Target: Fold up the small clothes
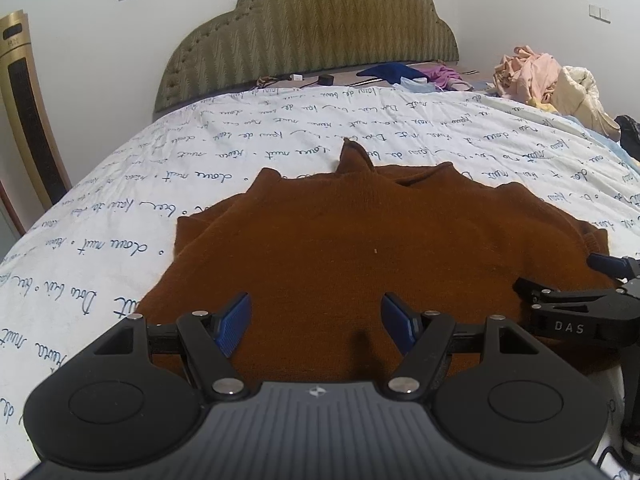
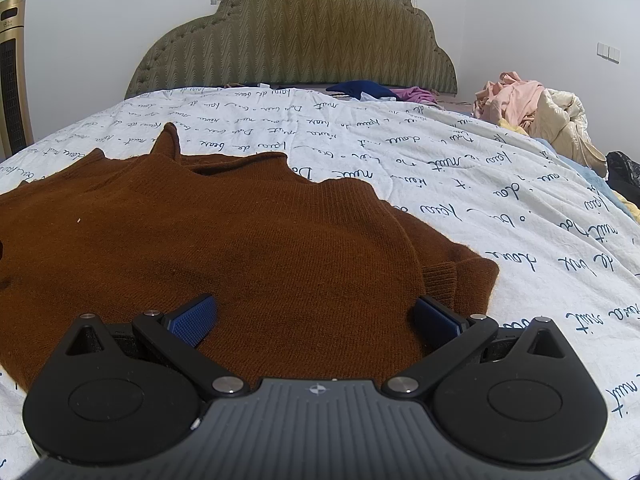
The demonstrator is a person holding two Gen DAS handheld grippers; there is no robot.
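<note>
A small brown knit sweater (image 1: pixel 352 252) lies flat on the white bedspread with blue script (image 1: pixel 200 148), its sleeves folded in and its collar toward the headboard. It also shows in the right wrist view (image 2: pixel 224 240). My left gripper (image 1: pixel 316 320) is open, its blue-padded fingers spread just above the sweater's near hem. My right gripper (image 2: pixel 316 320) is open over the sweater's near right part, by the ribbed cuff (image 2: pixel 440 276). It also shows at the right edge of the left wrist view (image 1: pixel 568 280).
A padded olive headboard (image 1: pixel 312 28) stands at the far end. A pile of pink and cream clothes (image 1: pixel 548 80) lies at the far right, with dark blue and purple garments (image 1: pixel 404 74) near the headboard. A gold standing appliance (image 1: pixel 24 112) is at the left.
</note>
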